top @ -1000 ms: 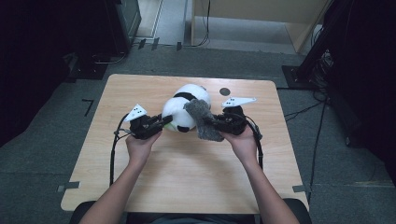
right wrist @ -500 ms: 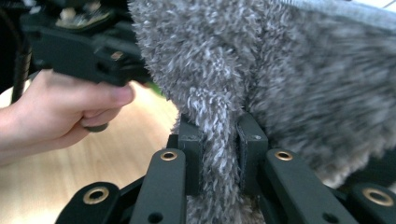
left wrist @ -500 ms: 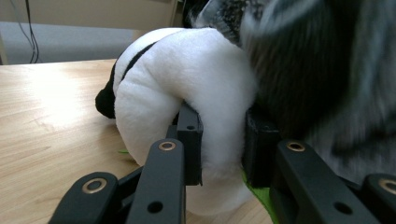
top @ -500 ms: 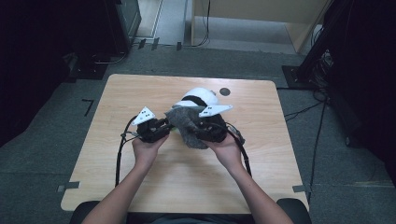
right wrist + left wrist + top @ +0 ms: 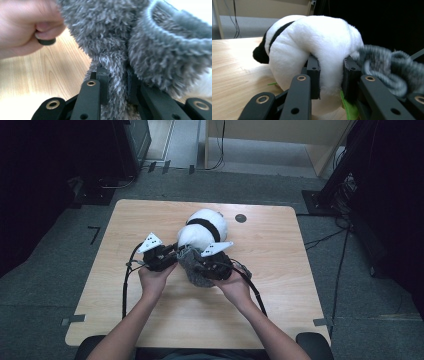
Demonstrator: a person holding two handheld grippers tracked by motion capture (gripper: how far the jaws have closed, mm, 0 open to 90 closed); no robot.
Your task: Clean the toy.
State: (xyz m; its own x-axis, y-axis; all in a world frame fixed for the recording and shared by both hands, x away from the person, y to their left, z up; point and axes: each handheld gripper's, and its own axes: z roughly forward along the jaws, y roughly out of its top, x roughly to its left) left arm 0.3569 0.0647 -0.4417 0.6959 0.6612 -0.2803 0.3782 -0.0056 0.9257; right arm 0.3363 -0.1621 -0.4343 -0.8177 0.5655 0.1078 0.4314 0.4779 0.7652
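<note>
Plush toy: white and black soft panda plush toy (image 5: 202, 231), rounded, short dense pile, a black band across its back; lies on the table at centre of the high view, just above both grippers. In the left gripper view (image 5: 312, 50) it takes up the centre, with a green tag at its underside, lower centre.
Garment: grey fuzzy knitted garment (image 5: 192, 267), long shaggy fibres with a ribbed cuff-like rim; bunched at the plush toy's lower end, between the 2 grippers. In the right gripper view (image 5: 130, 42) it hangs across the upper frame.
Left gripper: black hand-held left gripper (image 5: 330, 77), matte hard plastic with brass-coloured rivets; jaws clamped on a fold of the plush toy's white fur. In the high view (image 5: 172, 256) it sits left of centre.
Right gripper: black hand-held right gripper (image 5: 116, 83), same build; jaws pinched together on a strand of the garment. In the high view (image 5: 200, 266) it lies just right of the left one.
Table: light wooden table (image 5: 280, 290), smooth, visible grain, rounded corners.
Change: 1 second earlier the right gripper was at the plush toy's right side, well apart from the left gripper; now it has come left and down, near the left gripper, and the garment came with it.
</note>
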